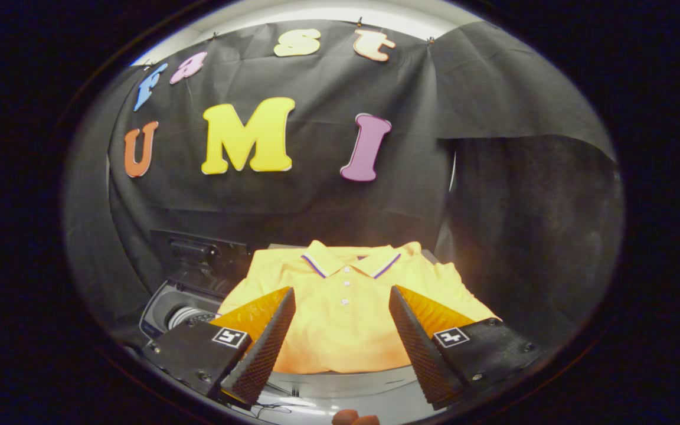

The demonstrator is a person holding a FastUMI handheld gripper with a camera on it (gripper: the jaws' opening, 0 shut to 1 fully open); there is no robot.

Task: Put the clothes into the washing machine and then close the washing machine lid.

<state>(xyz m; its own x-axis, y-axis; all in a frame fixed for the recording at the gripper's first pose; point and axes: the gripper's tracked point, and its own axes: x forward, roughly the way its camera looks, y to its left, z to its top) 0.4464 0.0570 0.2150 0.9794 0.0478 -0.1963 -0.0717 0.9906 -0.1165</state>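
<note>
Spread wide and gripping nothing, the gripper (343,330) hangs over a yellow polo shirt (346,307) lying flat, collar away from it. Left of the shirt the washing machine (166,310) stands open, lid (198,260) up. Pickup comes first, I'd say: drop and pinch the cloth

Staged booth: black cloth wall (493,195), washing machine (169,307), folded polo shirt (340,307).
</note>
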